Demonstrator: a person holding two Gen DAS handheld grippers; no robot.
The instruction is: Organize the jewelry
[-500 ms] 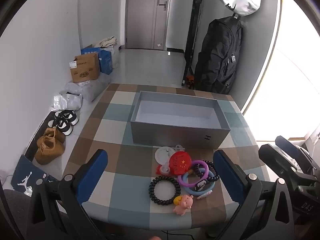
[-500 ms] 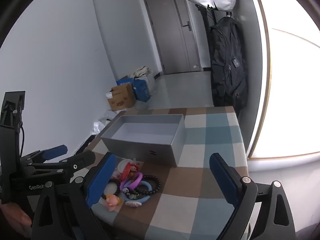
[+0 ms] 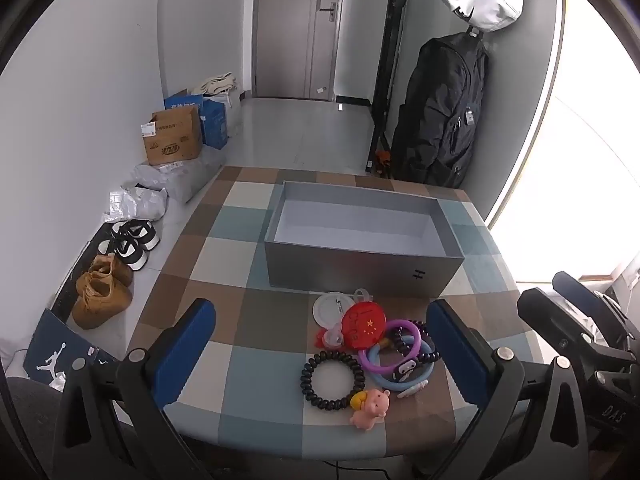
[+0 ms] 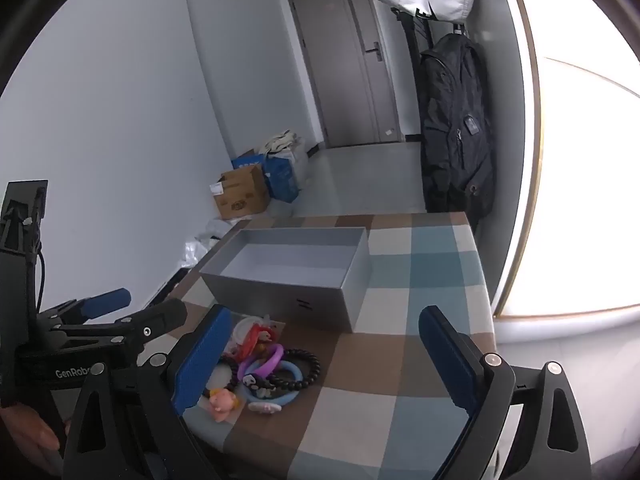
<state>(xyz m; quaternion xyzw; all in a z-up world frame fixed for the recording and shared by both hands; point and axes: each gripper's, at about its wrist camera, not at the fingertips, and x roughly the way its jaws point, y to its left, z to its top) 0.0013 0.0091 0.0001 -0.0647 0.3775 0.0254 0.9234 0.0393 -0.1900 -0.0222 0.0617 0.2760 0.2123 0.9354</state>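
Holding both tools clear above the checked table (image 3: 208, 264), I find the left gripper (image 3: 320, 356) and right gripper (image 4: 320, 364) spread wide, nothing between their pads. The jewelry pile (image 3: 372, 344) lies at six o'clock of the empty grey box (image 3: 360, 268), just beside its near wall, presumably staged for loading.

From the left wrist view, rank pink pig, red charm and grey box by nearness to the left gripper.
From the left gripper:
1. Pink pig, table's near edge.
2. Red charm, mid-pile.
3. Grey box, behind the pile.
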